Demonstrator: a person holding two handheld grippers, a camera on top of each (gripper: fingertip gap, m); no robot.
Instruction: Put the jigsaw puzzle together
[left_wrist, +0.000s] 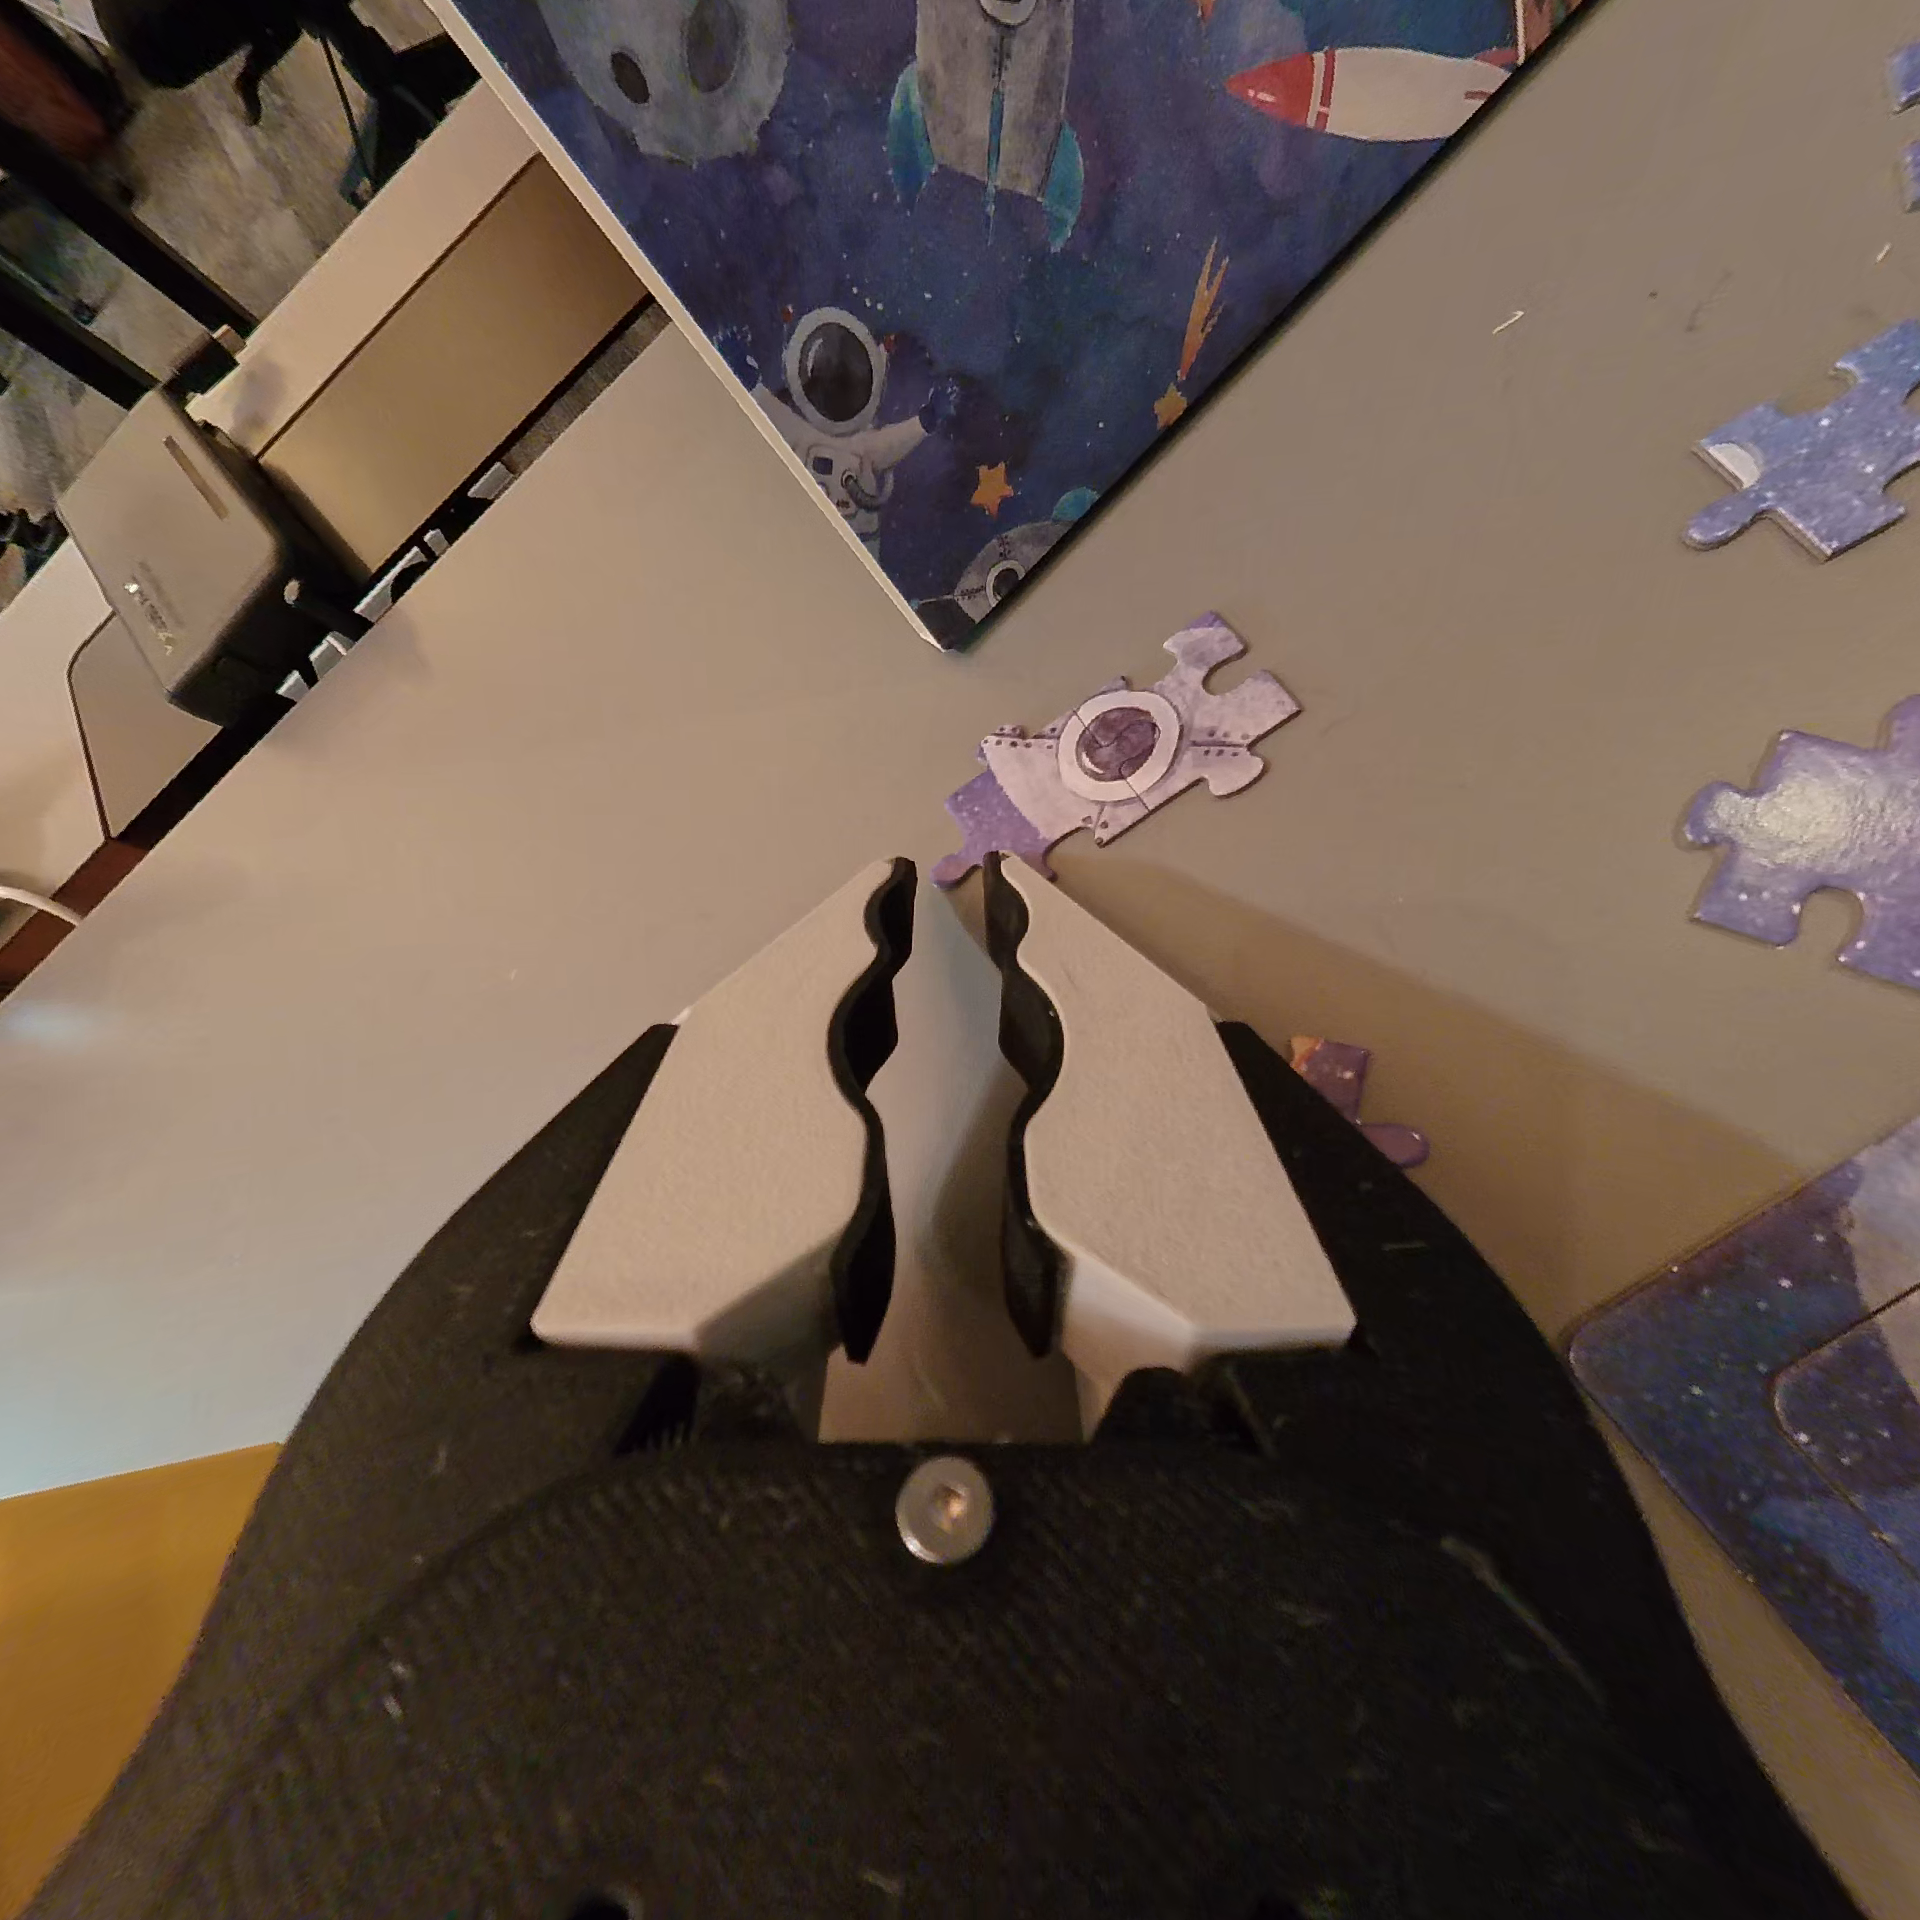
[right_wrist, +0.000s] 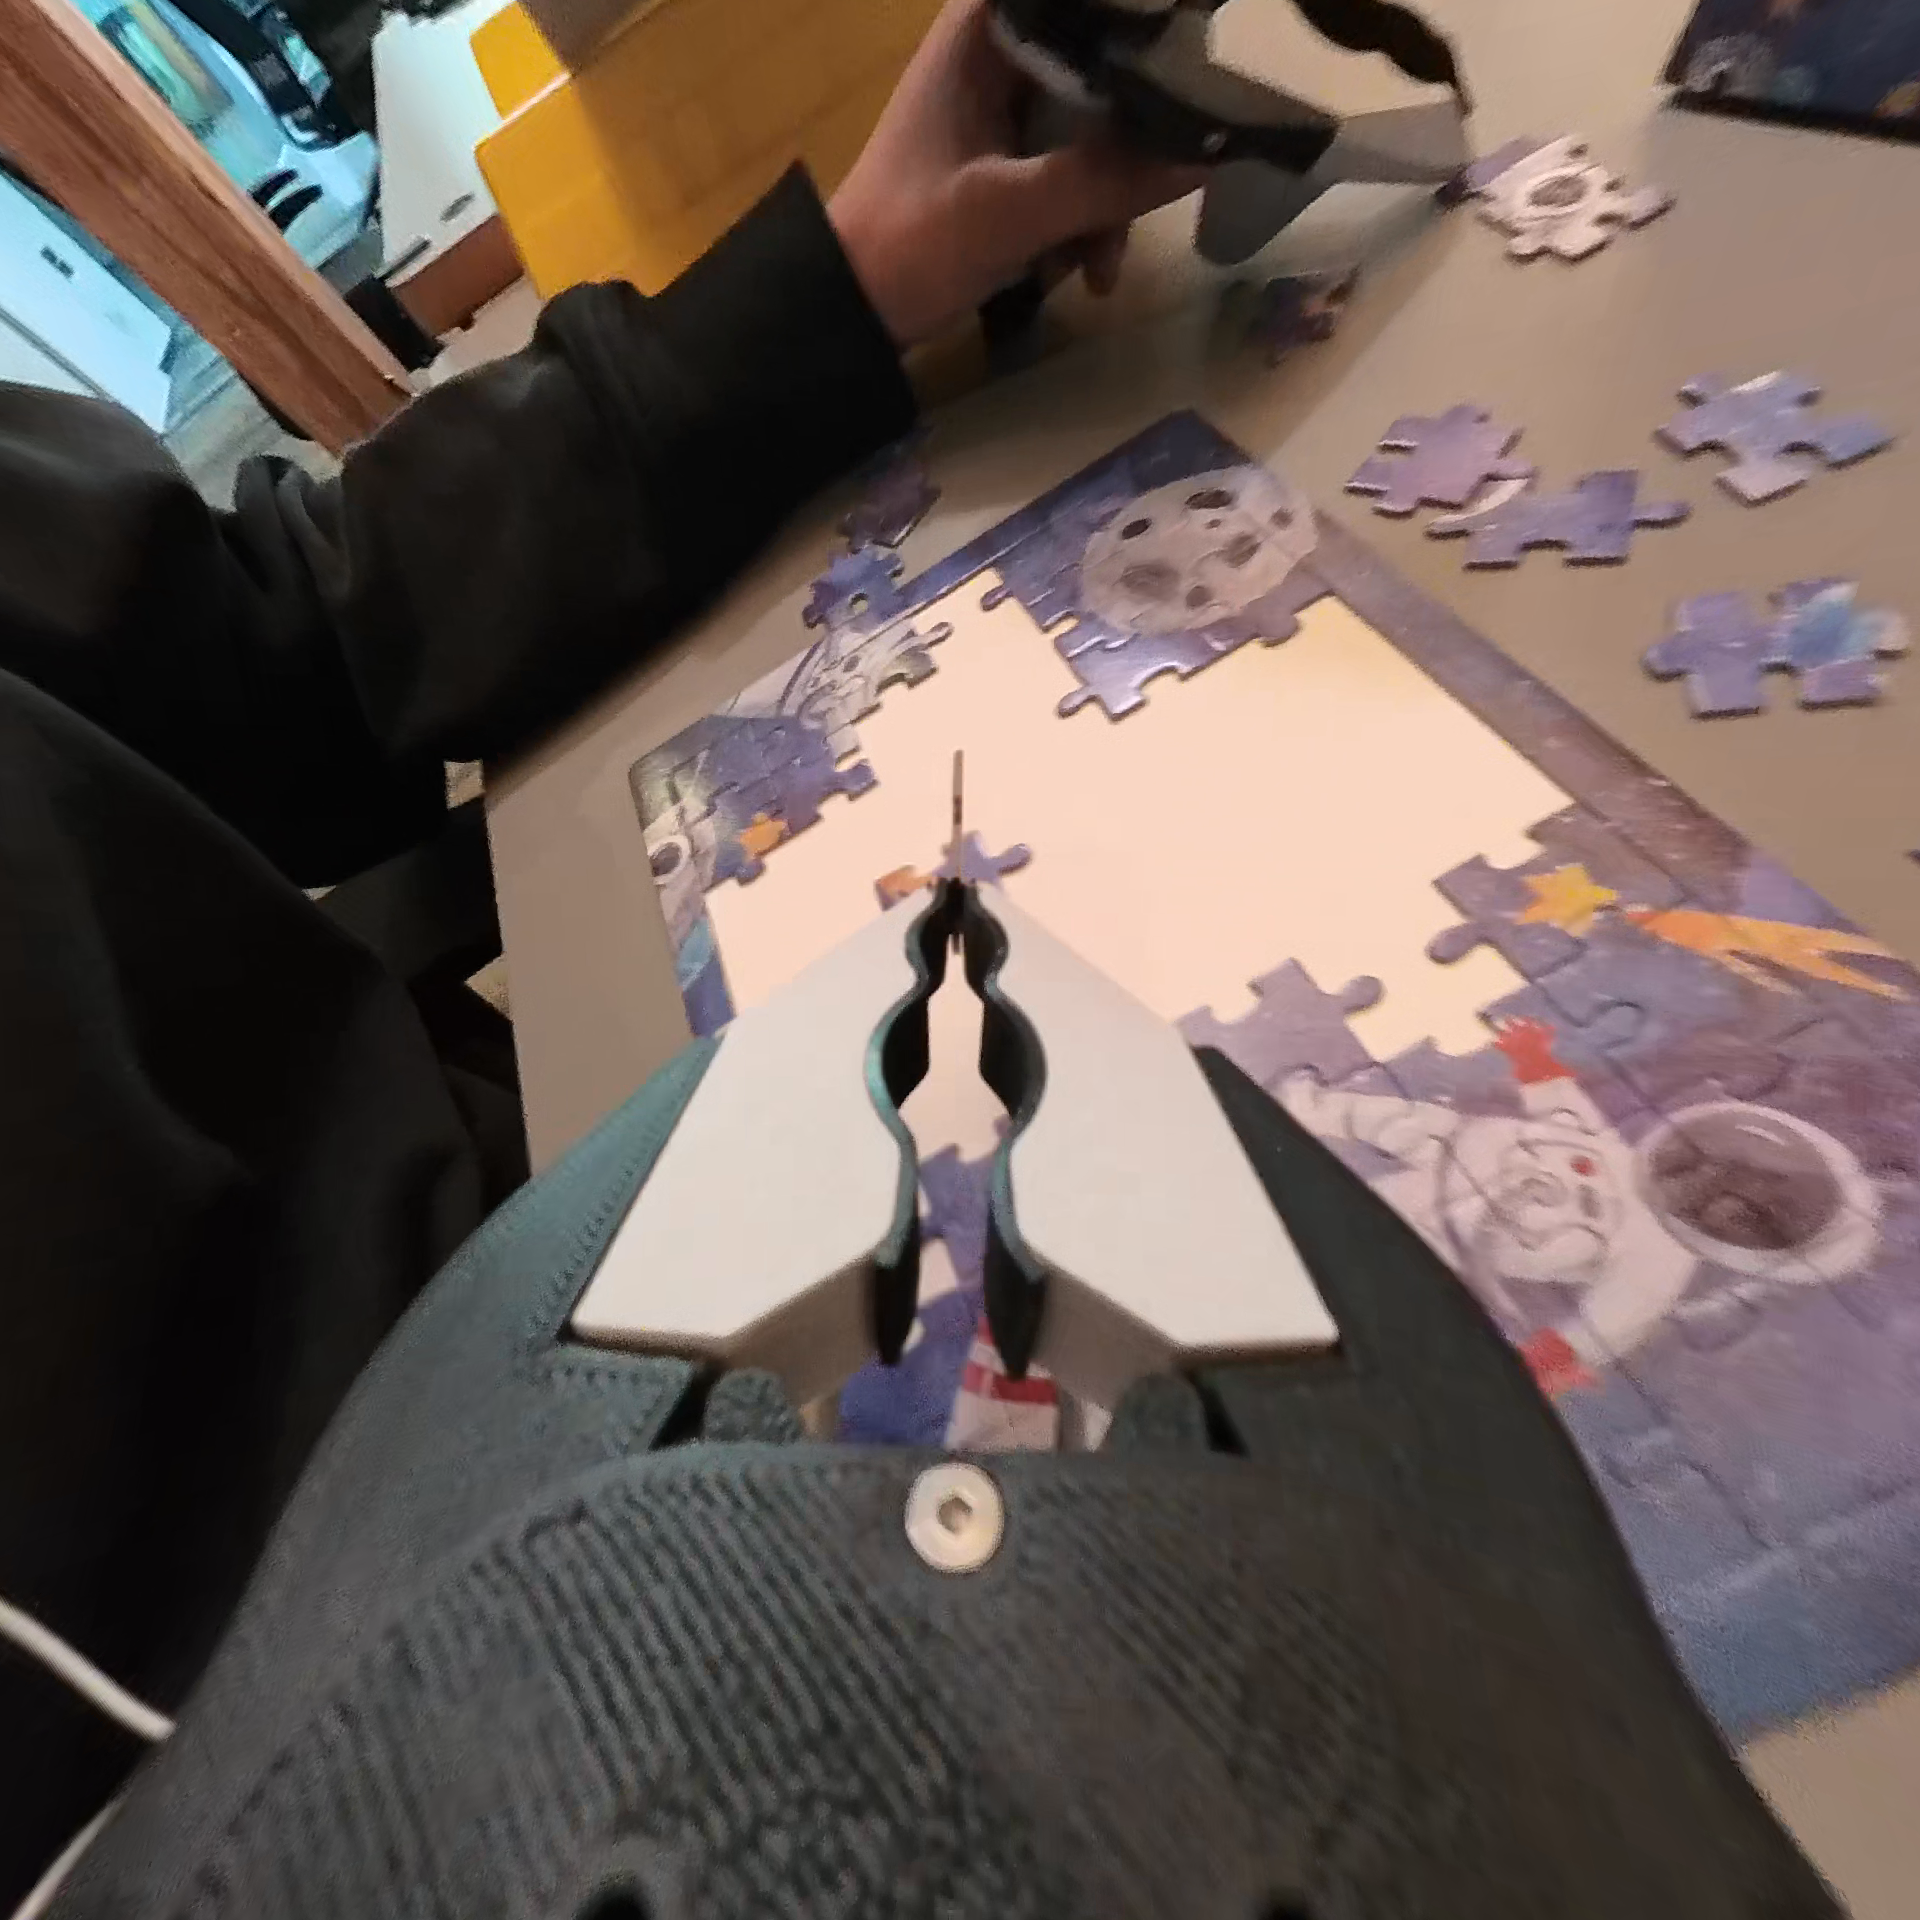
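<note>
The left gripper (left_wrist: 951, 871) points down and forward with its jaws a narrow gap apart and nothing pressed between the pads. The right gripper (right_wrist: 953, 902) has its jaws closed, tips meeting. A hand (right_wrist: 977, 197) in a dark sleeve (right_wrist: 623, 447) grips the left gripper's handle.

Space-themed puzzle set, blues and purples on a grey table (left_wrist: 416, 987).

Box lid (left_wrist: 935, 260): deep blue starfield, white astronaut, grey moon, red-and-white rocket, orange stars. Joined pieces (left_wrist: 1127, 753): pale lilac, riveted, white ring round a dark purple porthole. Loose pieces (left_wrist: 1808, 468): speckled blue-violet. Puzzle tray (right_wrist: 1195, 831): cream base, blue-purple border, yellow star, orange comet. Grippers (left_wrist: 951, 868): black bodies, light grey fingers (left_wrist: 790, 1091), black wavy pads. Sleeve (right_wrist: 520, 499): black.
</note>
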